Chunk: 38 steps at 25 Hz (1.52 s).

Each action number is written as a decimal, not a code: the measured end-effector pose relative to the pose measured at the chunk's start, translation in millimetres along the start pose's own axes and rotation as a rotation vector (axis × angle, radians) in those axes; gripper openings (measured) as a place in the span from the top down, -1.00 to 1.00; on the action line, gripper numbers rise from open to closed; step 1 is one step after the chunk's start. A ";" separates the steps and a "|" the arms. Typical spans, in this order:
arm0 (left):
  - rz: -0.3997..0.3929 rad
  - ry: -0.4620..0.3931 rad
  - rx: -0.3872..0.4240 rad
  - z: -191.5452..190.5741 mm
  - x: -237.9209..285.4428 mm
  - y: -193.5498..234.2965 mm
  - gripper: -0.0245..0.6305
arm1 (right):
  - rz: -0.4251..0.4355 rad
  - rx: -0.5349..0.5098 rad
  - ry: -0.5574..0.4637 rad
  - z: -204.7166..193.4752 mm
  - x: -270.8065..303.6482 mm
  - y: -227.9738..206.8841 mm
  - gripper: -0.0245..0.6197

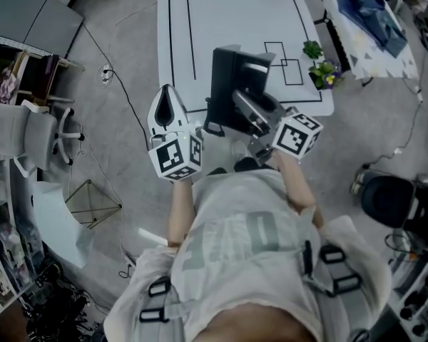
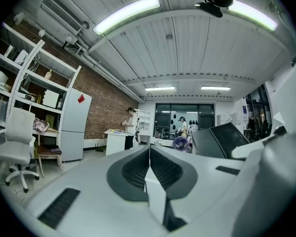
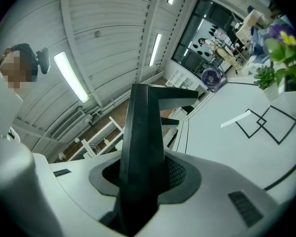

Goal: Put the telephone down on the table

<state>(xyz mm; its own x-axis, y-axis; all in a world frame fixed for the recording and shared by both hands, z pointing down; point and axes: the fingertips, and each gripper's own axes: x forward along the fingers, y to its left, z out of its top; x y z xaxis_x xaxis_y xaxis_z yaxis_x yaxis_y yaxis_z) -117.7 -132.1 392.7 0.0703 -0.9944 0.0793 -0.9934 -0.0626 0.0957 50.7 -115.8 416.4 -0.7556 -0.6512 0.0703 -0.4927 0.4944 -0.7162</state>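
Observation:
The telephone (image 1: 235, 84) is a black, angular desk set held above the front edge of the white table (image 1: 228, 20). My right gripper (image 1: 248, 114) is shut on its lower part, the marker cube trailing toward the person. In the right gripper view the dark body of the telephone (image 3: 144, 132) rises straight out of my right gripper (image 3: 143, 177), filling the jaws. My left gripper (image 1: 167, 104) hangs left of the phone, over the floor by the table's edge. Its pads (image 2: 138, 167) meet with nothing between them, and the telephone (image 2: 222, 137) shows at the right.
Black tape lines and squares (image 1: 289, 66) mark the table. Small potted plants (image 1: 321, 68) stand at its front right corner. A second table with a patterned cloth (image 1: 371, 20) lies further right. A white office chair (image 1: 28, 130) is at left, a black stool (image 1: 389, 198) at right.

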 end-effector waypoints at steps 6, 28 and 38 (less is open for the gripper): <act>0.012 -0.018 0.004 10.5 24.3 -16.7 0.90 | 0.041 0.032 0.015 21.3 16.3 -24.6 0.45; 0.027 -0.025 0.019 14.1 84.3 -0.6 0.90 | 0.018 0.122 0.021 36.8 58.7 -69.9 0.45; 0.037 -0.006 0.019 10.9 94.9 13.0 0.90 | -0.004 0.235 0.040 27.2 85.0 -97.8 0.45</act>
<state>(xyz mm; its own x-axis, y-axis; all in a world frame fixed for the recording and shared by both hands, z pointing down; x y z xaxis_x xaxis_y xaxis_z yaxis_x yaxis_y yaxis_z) -125.0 -228.3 390.7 0.0325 -0.9965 0.0764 -0.9969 -0.0269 0.0741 46.4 -235.2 473.5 -0.7727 -0.6273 0.0973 -0.3849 0.3411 -0.8576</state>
